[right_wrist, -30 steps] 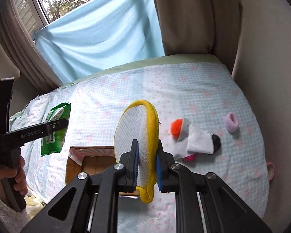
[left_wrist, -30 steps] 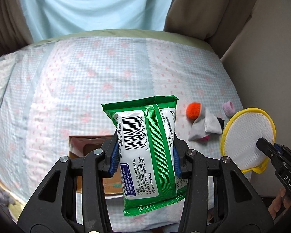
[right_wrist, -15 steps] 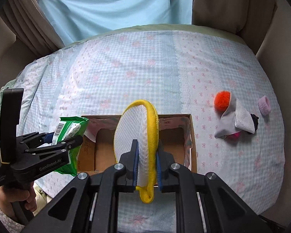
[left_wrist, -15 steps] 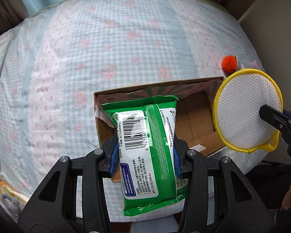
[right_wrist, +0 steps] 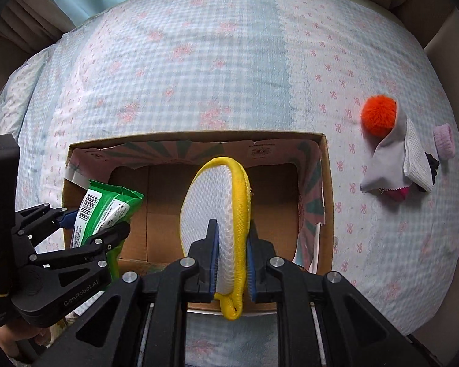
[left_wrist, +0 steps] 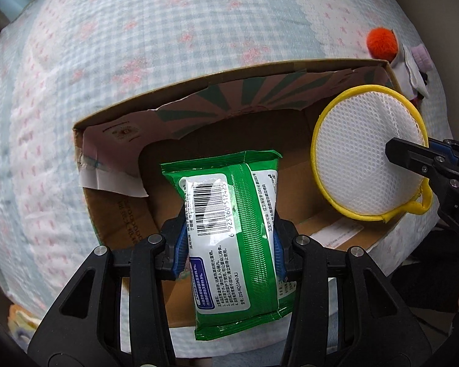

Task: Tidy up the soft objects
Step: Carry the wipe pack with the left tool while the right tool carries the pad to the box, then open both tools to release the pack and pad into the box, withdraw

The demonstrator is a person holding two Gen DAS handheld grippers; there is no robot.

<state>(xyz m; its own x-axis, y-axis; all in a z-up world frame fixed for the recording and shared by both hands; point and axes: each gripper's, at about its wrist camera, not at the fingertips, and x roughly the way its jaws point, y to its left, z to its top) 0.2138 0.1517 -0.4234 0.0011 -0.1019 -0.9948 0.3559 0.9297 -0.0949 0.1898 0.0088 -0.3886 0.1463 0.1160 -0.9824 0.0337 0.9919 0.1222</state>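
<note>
the green wipes pack (left_wrist: pixel 235 235) hangs over the left side of the open cardboard box (right_wrist: pixel 326 183), pinched in the left gripper (left_wrist: pixel 229 244). the right gripper (right_wrist: pixel 232 253) clamps a yellow-rimmed mesh pad (right_wrist: pixel 214 211) over the box's middle. right of the box, on the bedspread (right_wrist: pixel 229 61), lie an orange pompom (right_wrist: pixel 378 114) and folded cloths (right_wrist: pixel 394 162).

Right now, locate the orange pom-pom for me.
The orange pom-pom lies on the bed right of the cardboard box, touching the grey cloth; top right in both wrist views.
</note>
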